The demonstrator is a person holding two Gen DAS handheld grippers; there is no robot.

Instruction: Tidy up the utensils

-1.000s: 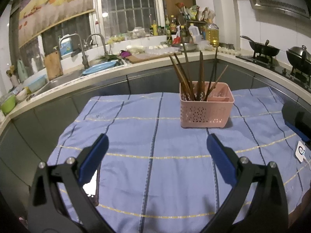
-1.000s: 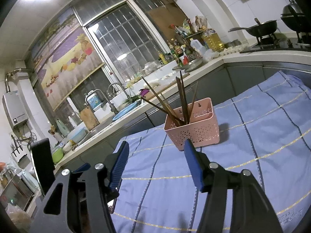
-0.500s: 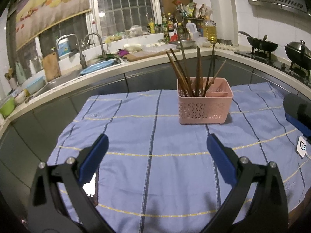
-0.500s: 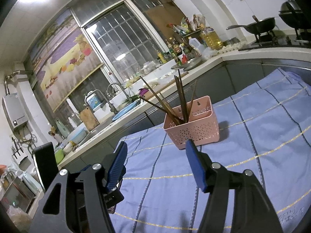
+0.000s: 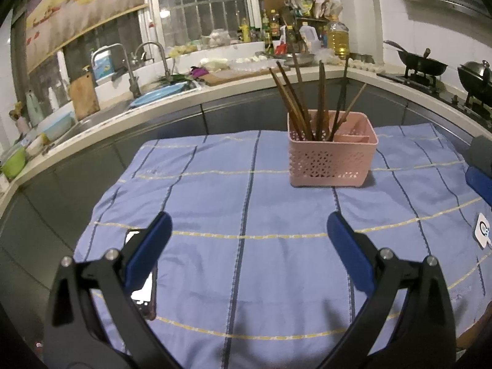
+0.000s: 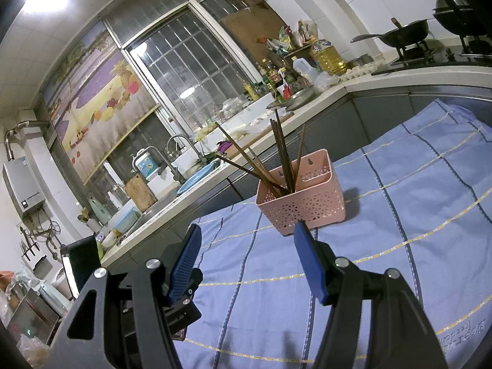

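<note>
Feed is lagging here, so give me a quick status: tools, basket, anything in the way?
Left tool open, empty. Right tool open, empty. Chopsticks stand in pink basket on blue cloth. Phone under left tool; path to basket clear.

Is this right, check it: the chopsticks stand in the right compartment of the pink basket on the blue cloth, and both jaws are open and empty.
One detail is wrong. The chopsticks stand in the left compartment of the pink basket, as the left wrist view shows; the right compartment looks empty. The rest holds: the basket sits on the blue cloth, and the left gripper and right gripper are open and empty.
</note>
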